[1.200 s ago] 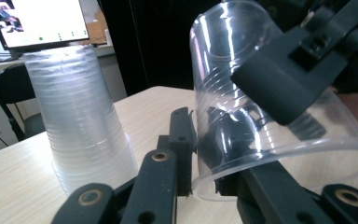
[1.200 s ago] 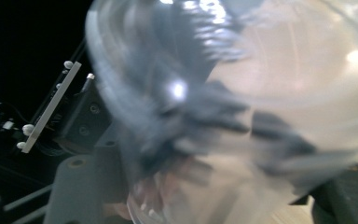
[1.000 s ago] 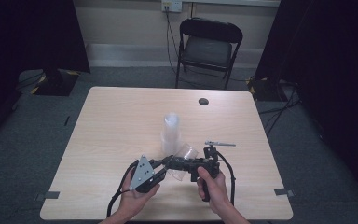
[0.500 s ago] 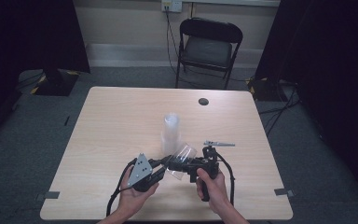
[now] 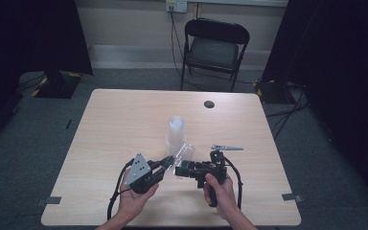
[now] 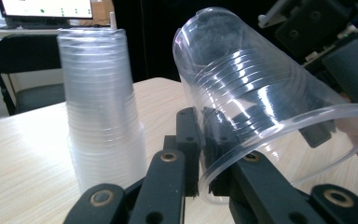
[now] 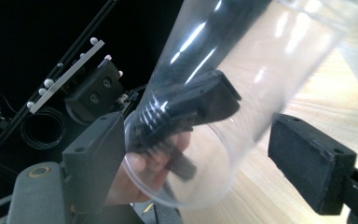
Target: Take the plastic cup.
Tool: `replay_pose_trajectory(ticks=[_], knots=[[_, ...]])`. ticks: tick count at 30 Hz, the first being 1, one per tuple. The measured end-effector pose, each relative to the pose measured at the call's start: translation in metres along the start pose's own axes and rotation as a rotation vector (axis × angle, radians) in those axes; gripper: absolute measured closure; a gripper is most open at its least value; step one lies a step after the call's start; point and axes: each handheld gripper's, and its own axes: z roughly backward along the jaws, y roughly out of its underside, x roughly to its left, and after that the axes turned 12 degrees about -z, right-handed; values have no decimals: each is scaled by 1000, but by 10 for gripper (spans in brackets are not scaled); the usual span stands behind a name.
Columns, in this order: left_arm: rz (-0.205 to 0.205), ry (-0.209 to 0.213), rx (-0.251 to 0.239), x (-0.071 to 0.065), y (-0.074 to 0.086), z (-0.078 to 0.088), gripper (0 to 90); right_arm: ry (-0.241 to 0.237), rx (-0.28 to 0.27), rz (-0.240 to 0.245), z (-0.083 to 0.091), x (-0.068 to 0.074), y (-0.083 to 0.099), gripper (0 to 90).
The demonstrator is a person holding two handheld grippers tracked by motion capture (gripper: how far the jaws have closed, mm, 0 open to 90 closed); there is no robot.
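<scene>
Left gripper (image 5: pixel 166 164) pinches the rim wall of a clear cup (image 5: pixel 184 154), one jaw inside the mouth and one outside, as the left gripper view shows: the jaws are clamped tight on the thin plastic near the lip (image 6: pixel 223 172). That cup (image 6: pixel 261 102) lies tilted, its mouth toward the camera's right and its base raised toward the stack. Right gripper (image 5: pixel 182 170) faces the left one from the other side of the cup, and its jaws have just been opening. In the right gripper view the cup (image 7: pixel 223 93) passes between its two pads (image 7: pixel 307 163), with a gap showing on the right side, so they do not press it. The left gripper's jaw tip is seen through the clear wall there.

Just beyond the held cup stands a stack of clear cups (image 5: pixel 175 132), upside down on the table (image 5: pixel 110 124), close to the cup but apart from it. A small grey tool (image 5: pixel 226 147) lies right of the stack. Farther behind the stack, a dark round hole (image 5: pixel 209 104) sits near the table's far edge, and a folding chair (image 5: pixel 214 48) stands past it.
</scene>
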Motion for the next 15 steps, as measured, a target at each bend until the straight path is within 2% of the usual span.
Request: replay_pose_trajectory(ticks=[2,8,15], knots=[[24,0,-1,2,-1,1,860,4,-3,5,1,0,0,190],[55,9,19,7,0,3,860,46,-9,42,2,1,0,195],[68,23,58,13,-2,4,857,99,-16,81,6,0,-1,209]])
